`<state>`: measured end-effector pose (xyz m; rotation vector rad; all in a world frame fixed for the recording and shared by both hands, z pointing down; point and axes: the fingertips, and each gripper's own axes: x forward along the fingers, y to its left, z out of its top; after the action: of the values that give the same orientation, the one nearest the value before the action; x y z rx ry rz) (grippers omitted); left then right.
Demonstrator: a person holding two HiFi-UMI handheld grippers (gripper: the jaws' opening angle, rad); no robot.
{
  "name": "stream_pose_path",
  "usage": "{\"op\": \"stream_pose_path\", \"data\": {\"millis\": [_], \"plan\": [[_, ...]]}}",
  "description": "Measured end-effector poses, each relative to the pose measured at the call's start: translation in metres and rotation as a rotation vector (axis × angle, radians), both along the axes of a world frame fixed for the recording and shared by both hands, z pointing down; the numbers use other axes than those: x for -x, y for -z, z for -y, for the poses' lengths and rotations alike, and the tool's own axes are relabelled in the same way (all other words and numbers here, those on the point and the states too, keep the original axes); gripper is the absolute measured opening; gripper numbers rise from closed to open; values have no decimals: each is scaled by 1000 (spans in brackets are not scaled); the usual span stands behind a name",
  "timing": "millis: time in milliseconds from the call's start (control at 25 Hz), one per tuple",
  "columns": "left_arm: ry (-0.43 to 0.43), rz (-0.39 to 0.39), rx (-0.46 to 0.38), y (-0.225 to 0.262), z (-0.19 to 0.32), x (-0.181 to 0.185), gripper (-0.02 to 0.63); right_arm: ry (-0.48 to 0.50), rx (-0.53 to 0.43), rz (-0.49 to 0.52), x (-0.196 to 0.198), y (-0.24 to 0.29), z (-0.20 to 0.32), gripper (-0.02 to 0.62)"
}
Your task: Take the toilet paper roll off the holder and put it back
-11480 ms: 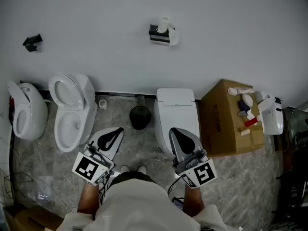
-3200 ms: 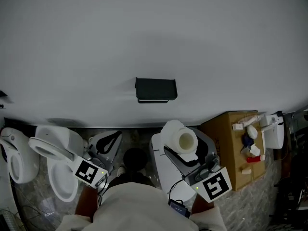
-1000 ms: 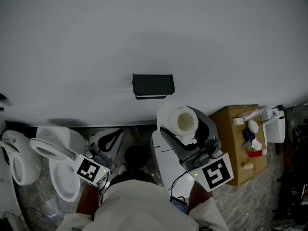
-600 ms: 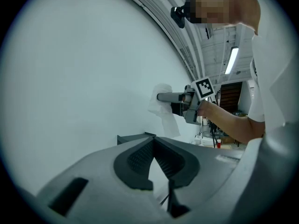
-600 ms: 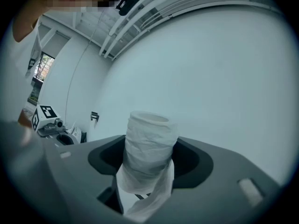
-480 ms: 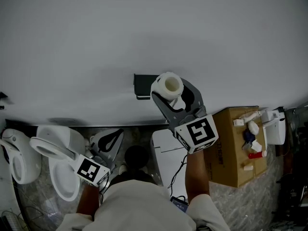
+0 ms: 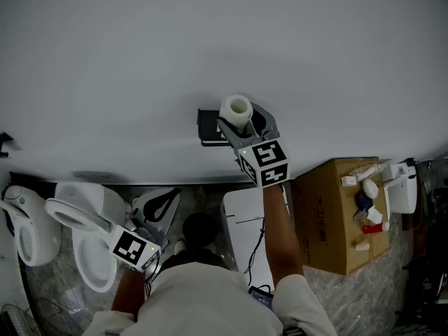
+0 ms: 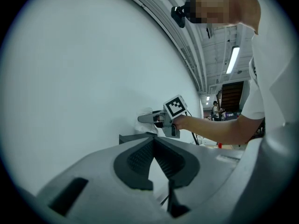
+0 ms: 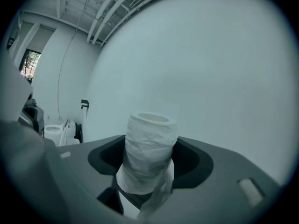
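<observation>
Toilet paper roll (image 7: 236, 109) sits clamped in my right gripper (image 7: 239, 115), up at the black holder (image 7: 208, 127) on the white wall (image 7: 105, 61). From the head view the roll covers the holder's right part; I cannot tell whether it touches it. The right gripper view shows the roll (image 9: 148, 153) standing upright between the two jaws, which press on its sides, its open core facing up and a loose strip of paper hanging down at the front. My right arm is stretched out toward the wall.

My left gripper (image 7: 160, 203) hangs low by my body, well apart from the holder, above the floor between the open toilet (image 7: 84, 236) and the closed toilet (image 7: 241, 219). In its own view the left gripper (image 8: 154, 143) has its jaws together with nothing between them, and the right gripper (image 8: 150, 119) shows beyond at the wall. A cardboard box (image 7: 318, 215) with small things on top stands right of the closed toilet
</observation>
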<state>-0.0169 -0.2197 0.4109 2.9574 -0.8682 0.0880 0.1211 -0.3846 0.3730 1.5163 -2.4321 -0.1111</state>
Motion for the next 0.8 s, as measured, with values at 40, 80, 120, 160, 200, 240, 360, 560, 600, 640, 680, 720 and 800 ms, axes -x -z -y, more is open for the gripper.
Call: {"op": "stream_pose_path", "data": {"millis": [40, 80, 120, 160, 200, 240, 360, 560, 600, 640, 680, 720, 800], "plan": [[1, 1, 1, 0, 0, 0, 2, -6, 10, -2, -1, -5, 4, 302], [2, 1, 4, -1, 0, 1, 2, -11, 20, -5, -2, -9, 8, 302], [4, 2, 7, -2, 0, 1, 2, -17, 30, -7, -3, -14, 11, 302], [5, 3, 9, -3, 0, 2, 2, -21, 39, -9, -4, -18, 14, 302], [5, 6, 10, -3, 0, 2, 2, -25, 48, -11, -5, -23, 17, 302], [5, 8, 10, -4, 1, 2, 2, -29, 58, -12, -5, -27, 20, 302], [4, 9, 7, -4, 3, 3, 2, -37, 74, -7, -6, -37, 26, 302], [4, 10, 7, -4, 3, 4, 2, -50, 60, 24, -6, -37, 28, 302], [5, 9, 7, -3, 3, 4, 2, -50, 56, 28, -6, -37, 27, 302], [5, 9, 8, -4, 4, 3, 2, -49, 54, 31, -6, -38, 26, 301], [4, 9, 9, -5, 4, 3, 2, -49, 53, 32, -6, -38, 26, 301], [2, 9, 10, -5, 5, 2, 2, -49, 53, 32, -6, -39, 26, 301], [1, 7, 13, -6, 6, 0, 2, -46, 56, 33, -7, -39, 26, 301]]}}
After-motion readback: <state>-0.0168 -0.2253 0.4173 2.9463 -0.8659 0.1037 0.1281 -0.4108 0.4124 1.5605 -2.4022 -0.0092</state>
